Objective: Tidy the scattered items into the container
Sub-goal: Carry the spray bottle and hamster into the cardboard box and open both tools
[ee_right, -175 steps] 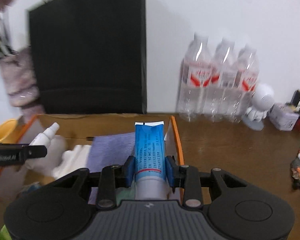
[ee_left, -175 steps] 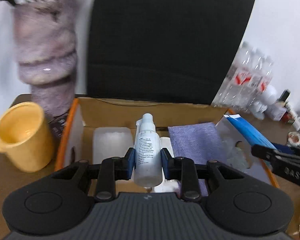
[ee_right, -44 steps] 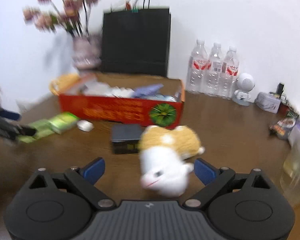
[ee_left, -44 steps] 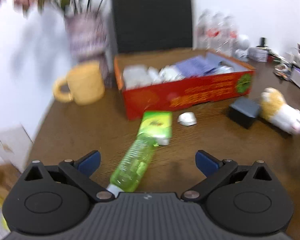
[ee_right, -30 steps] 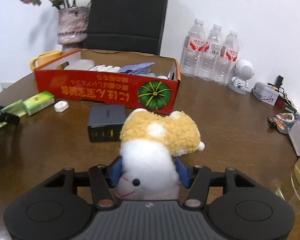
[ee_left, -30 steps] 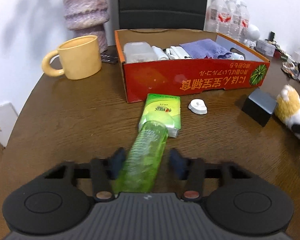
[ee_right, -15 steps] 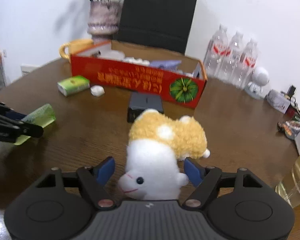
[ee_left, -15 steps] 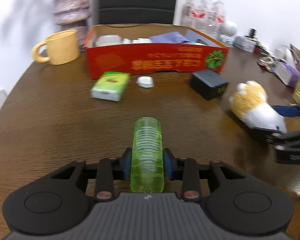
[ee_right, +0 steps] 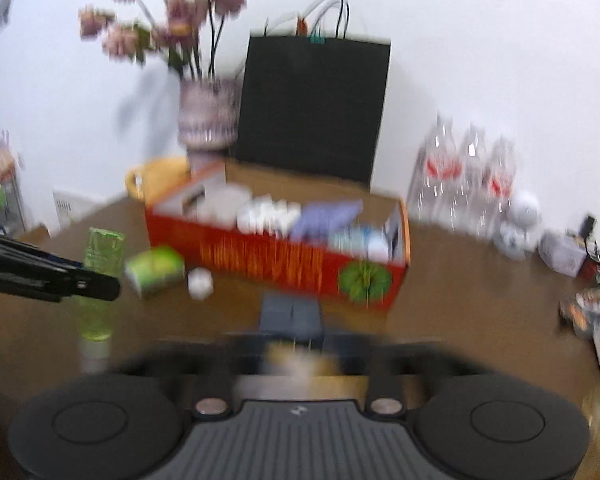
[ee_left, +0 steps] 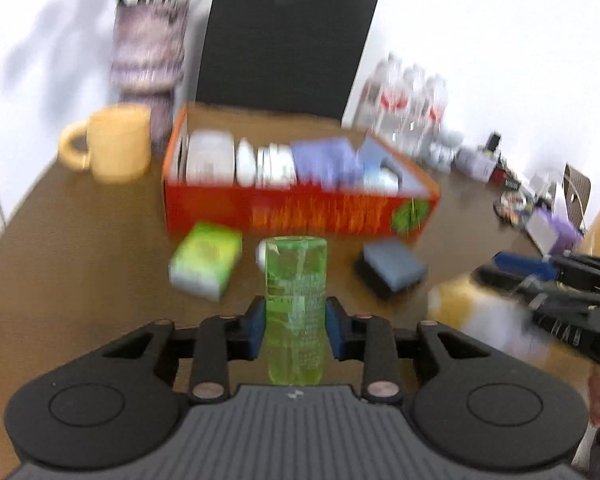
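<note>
My left gripper (ee_left: 296,326) is shut on a green transparent bottle (ee_left: 296,304) and holds it above the table; it also shows in the right wrist view (ee_right: 100,276). The red cardboard box (ee_left: 300,210) with several items inside stands beyond it. My right gripper (ee_right: 300,356) is badly blurred, with the yellow and white plush toy (ee_right: 296,360) between its fingers; in the left wrist view that gripper (ee_left: 512,276) is against the plush (ee_left: 480,312). A green packet (ee_left: 206,262), a small white object (ee_right: 200,280) and a dark block (ee_left: 390,270) lie before the box.
A yellow mug (ee_left: 112,148), a vase of flowers (ee_right: 208,120) and a black bag (ee_right: 312,104) stand behind the box. Water bottles (ee_right: 468,176), a white robot figure (ee_right: 520,216) and small clutter (ee_left: 540,208) are at the right.
Both grippers have risen and swung toward the box. The left still holds the green bottle. The right fingers have closed in around the plush, now low and blurred in its view.
</note>
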A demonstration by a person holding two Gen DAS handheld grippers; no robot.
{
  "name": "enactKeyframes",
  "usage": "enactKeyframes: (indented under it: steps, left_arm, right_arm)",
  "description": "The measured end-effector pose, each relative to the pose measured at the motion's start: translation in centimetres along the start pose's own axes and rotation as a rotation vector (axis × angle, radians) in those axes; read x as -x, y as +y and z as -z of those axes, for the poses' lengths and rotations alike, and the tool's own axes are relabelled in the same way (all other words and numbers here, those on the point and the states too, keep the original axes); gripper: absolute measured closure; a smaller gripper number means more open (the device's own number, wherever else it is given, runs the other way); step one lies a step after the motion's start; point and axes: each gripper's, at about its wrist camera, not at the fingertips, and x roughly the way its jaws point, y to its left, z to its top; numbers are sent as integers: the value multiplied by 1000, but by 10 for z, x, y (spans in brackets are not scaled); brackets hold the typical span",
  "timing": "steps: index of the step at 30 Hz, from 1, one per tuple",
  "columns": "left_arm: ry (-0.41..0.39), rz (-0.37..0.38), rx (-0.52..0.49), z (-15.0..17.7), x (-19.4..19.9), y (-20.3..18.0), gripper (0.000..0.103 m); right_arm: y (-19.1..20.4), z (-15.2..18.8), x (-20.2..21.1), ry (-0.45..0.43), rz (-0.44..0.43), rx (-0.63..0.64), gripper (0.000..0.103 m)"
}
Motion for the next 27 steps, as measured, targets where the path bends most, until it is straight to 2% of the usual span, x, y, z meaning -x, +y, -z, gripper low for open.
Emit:
enactKeyframes:
  steps: [1, 3, 6, 7, 8, 10, 11, 13, 16, 21, 24, 25, 26, 27]
  left_arm:
    - [-9, -6, -4, -13, -5, 1, 72]
    - [-26, -19, -13, -39, -16, 3, 72]
    - [-41, -31, -2, -59, -27, 7, 72]
    - [-43, -19, 1, -61, -27, 7, 72]
    - [-45, -7, 1, -61, -27, 7, 72]
    - [-43, 10, -8, -59, -26, 6, 72]
    - [-40, 10, -13, -56, -25, 6, 72]
    - [-36, 13, -19, -51, -20, 4, 72]
    - [-38, 36, 2, -38, -8, 5, 72]
    - [-21, 49, 41, -16, 7, 6, 72]
    - [-12, 56, 64, -3, 15, 7, 72]
    - [-11, 54, 71, -2, 16, 9, 72]
    - [-10, 52, 79, 0, 18, 11, 72]
    - [-11, 50, 84, 0, 19, 12, 72]
  right_arm:
    - [-5, -11, -3, -14, 3, -3, 101]
    - [-12, -28, -14, -4, 21, 10, 101]
    - [-20, -33, -25, 64, 3, 5, 93]
    - [-22, -28, -22, 88, -15, -5, 81]
    - [-23, -20, -17, 111, -25, -9, 58]
    - [-19, -1, -2, 166, -31, -15, 30]
    - [-16, 9, 8, 198, -29, -16, 28]
    - [-8, 27, 24, 258, -32, -24, 28]
    - [-9, 41, 31, 325, -65, -139, 28]
    - [-11, 47, 4, 416, -144, -344, 28]
    - [-5, 54, -20, 464, -176, -417, 28]
    - [2, 54, -23, 446, -161, -386, 31]
    - [10, 54, -26, 428, -147, -355, 55]
    - [17, 54, -29, 410, -133, -324, 59]
